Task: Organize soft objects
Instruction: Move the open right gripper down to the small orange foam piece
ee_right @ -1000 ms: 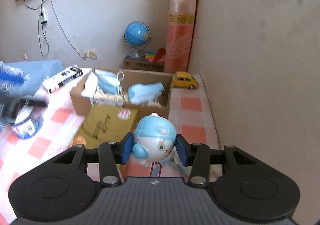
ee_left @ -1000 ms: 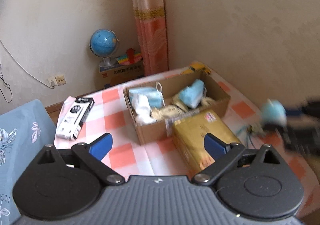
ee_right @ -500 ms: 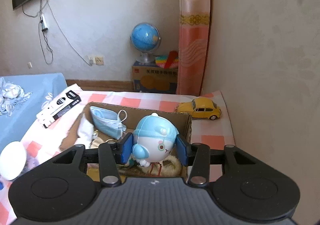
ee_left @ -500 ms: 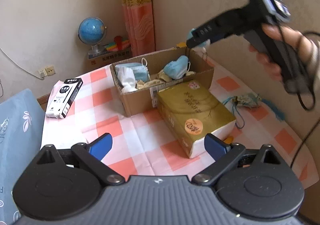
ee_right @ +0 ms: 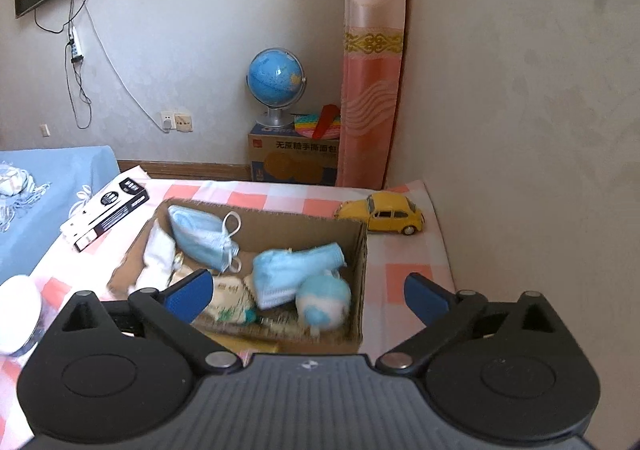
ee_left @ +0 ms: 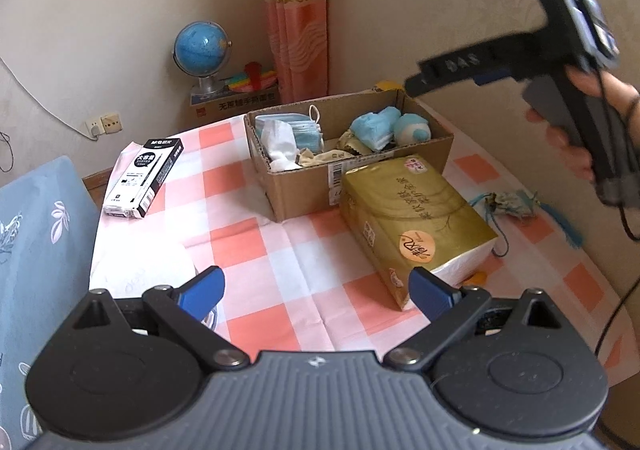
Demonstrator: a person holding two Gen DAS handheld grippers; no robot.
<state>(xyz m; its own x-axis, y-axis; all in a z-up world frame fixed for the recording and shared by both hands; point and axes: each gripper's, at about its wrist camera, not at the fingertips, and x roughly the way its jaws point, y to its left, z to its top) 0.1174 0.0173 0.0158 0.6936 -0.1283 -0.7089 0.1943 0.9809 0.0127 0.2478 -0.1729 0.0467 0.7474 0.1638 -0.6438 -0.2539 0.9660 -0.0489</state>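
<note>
A blue-and-white plush toy (ee_right: 324,302) lies in the right end of the open cardboard box (ee_right: 360,258), beside blue face masks (ee_right: 200,238) and a blue cloth bundle (ee_right: 296,274). My right gripper (ee_right: 307,292) hovers over that end; its jaws are opening, wide apart, with the toy below them and free of the pads. The left wrist view shows the toy (ee_left: 412,128) inside the box (ee_left: 304,194), under the hand-held right gripper (ee_left: 424,78). My left gripper (ee_left: 316,286) is open and empty above the checked cloth, near a gold tissue pack (ee_left: 412,218).
A tasselled sachet (ee_left: 512,202) lies right of the tissue pack. A yellow toy car (ee_right: 384,214) sits behind the box by the wall. A black-and-white carton (ee_left: 144,170) lies left of the box. A white round object (ee_left: 144,270) rests near the left gripper.
The right gripper carried the plush toy over the box, then its jaws spread and the toy dropped in. The left gripper shifted a little, and the box looks farther off.
</note>
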